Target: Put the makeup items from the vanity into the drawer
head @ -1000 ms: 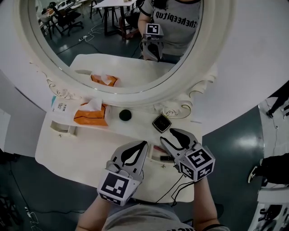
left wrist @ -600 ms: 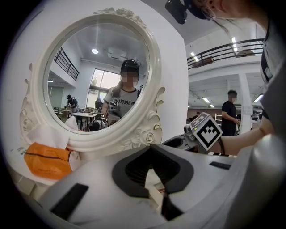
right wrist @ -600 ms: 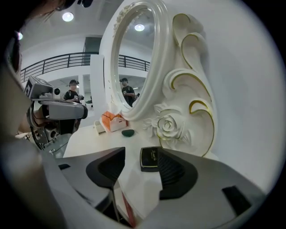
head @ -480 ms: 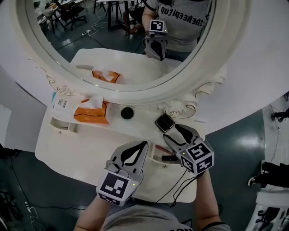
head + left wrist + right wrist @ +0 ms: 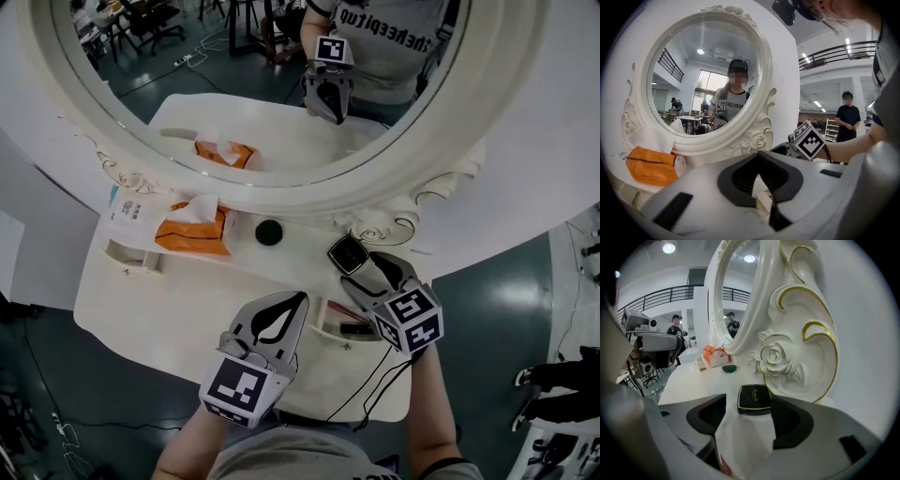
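A square black compact with a gold rim lies on the white vanity beside the mirror's rose ornament. My right gripper reaches toward it. Its jaws are opening, and the compact lies flat just ahead of the tips of the right gripper, touched by neither pad. A round black item sits further left under the mirror. The drawer at the vanity's front stands open with a black and a red item inside. My left gripper hovers over the front edge, shut and empty.
An orange tissue pack and a white carton stand at the back left. The big oval mirror with its carved frame rises right behind the compact. A black cable hangs off the front edge.
My right gripper has moved forward from over the drawer up to the compact, and its jaws have spread wider. The left gripper has stayed where it was.
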Demonstrator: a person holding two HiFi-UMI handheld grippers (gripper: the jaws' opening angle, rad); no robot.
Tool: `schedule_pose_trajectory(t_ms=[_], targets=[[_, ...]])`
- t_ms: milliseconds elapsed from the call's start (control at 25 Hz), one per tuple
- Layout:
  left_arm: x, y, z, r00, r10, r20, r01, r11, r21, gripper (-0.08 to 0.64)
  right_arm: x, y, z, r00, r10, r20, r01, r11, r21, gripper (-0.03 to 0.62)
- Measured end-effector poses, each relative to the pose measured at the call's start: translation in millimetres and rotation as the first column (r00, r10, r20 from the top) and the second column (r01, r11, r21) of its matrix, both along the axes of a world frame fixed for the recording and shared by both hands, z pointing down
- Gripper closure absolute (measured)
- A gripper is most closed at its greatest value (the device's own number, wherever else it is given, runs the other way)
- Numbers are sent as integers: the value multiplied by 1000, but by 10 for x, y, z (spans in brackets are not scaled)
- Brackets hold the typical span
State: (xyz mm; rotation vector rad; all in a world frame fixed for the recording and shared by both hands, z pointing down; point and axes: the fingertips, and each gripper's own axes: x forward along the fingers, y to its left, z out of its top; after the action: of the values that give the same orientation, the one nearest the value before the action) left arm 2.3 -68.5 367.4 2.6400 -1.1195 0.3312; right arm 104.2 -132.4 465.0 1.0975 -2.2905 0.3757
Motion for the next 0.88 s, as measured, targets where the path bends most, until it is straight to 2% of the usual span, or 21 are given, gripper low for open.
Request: schedule_pose_trajectory(t_ms=[80, 280, 880], targets=[[-19, -17, 1, 1000, 6, 9, -6, 1000, 26, 522, 9, -23, 22, 1000, 7, -9, -7, 1000, -2, 268], [-47, -16, 39, 1000, -9, -3, 9, 1000, -17, 522, 33, -71, 100, 1000, 18, -20, -18, 1000, -20, 262], [-97, -107, 59, 1000, -20, -2, 20, 1000, -18, 522, -6, -140, 246, 999, 7, -50, -9, 998, -56, 256]])
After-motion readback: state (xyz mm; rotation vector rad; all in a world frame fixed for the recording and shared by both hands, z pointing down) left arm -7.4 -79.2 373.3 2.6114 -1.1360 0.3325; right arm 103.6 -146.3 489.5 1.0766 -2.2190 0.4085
